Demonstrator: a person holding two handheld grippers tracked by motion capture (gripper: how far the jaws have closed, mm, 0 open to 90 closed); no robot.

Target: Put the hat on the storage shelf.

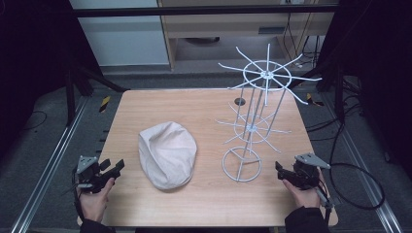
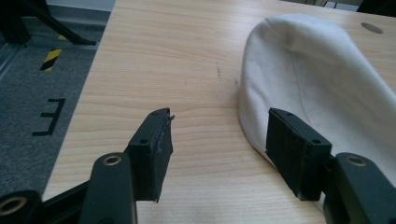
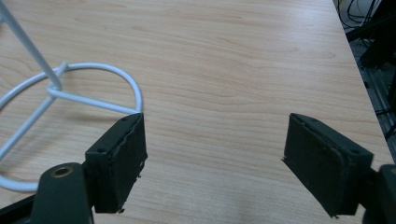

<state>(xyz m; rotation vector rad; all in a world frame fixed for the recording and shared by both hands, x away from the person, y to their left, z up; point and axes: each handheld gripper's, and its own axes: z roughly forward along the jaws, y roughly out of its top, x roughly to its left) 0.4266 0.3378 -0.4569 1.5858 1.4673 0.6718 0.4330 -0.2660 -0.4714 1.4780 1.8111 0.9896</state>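
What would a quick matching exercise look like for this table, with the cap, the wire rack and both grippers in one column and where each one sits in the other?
Things:
1. cream cap
2. white wire rack
3. left gripper
4. right gripper

Places, as seen in the high view:
A. near right corner of the table, jaws open, beside the rack's ring base
B. lying flat on the left half of the wooden table
C. standing upright on the right half
D. near left edge, jaws open, aimed toward the cap

Pairs: 1-B, 2-C, 3-D, 4-A
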